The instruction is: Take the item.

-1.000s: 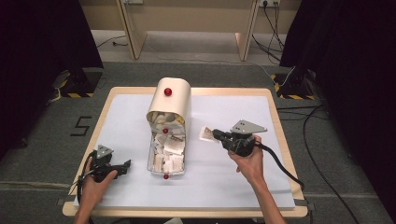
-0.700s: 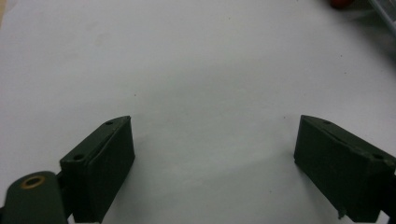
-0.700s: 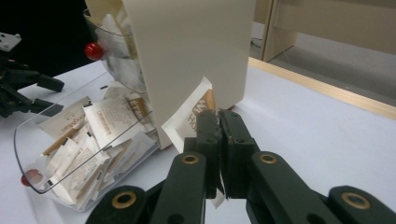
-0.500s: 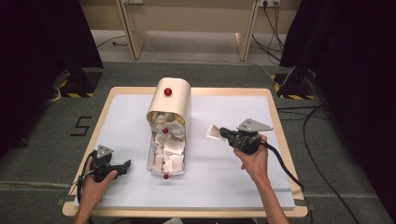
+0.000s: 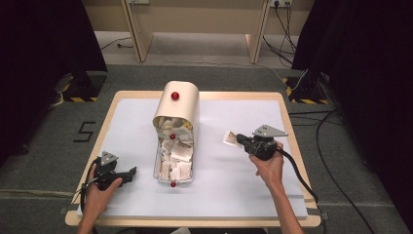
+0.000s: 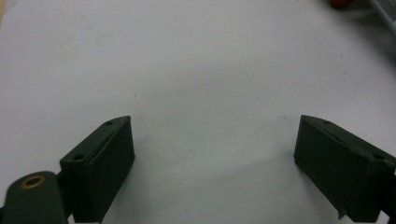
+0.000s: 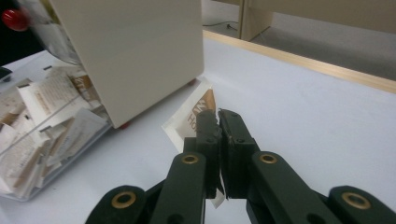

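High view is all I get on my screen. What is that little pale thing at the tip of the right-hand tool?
Observer: A paper sachet, white with a brown panel and printed letters, pinched between the right gripper jaws.
Operator: Is the tool by the other hand gripping anything?
Observer: No. The left gripper has its jaws wide apart, with bare white table between them.
Operator: What fills the clear drawer?
Observer: More sachets of the same sort, heaped loose in the clear tray that sticks out of the cream box.
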{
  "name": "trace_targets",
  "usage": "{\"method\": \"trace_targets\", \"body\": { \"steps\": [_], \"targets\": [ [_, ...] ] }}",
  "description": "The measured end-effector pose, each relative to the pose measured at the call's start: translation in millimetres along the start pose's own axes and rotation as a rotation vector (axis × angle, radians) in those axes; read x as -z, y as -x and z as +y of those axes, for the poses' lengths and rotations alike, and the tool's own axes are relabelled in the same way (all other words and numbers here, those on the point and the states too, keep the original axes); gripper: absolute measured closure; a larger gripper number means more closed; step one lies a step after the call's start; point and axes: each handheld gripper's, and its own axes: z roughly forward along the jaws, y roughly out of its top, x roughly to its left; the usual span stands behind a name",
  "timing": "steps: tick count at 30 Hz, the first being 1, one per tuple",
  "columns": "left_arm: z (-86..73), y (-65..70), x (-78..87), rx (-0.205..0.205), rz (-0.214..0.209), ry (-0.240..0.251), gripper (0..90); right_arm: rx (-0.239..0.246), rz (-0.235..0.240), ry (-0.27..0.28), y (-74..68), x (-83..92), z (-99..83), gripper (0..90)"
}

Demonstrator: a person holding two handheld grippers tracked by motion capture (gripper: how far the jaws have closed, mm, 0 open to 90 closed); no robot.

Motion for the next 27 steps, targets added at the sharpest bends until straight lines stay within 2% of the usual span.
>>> {"method": "trace_targets", "body": {
  "steps": [8,18,27],
  "targets": [
    [0.0,0.0,0.0,0.000,0.000,0.000,11.3,-0.023,-0.023,-0.014,10.6,-0.7,-7.6,87.2],
    [0.0,0.0,0.0,0.000,0.000,0.000,11.3,-0.045,-0.039,-0.027,17.1,-1.7,-12.5,87.1],
    [0.0,0.0,-0.1,0.001,0.000,0.001,11.3,-0.035,-0.046,-0.035,19.4,-4.4,-15.5,86.9]
  ]
}}
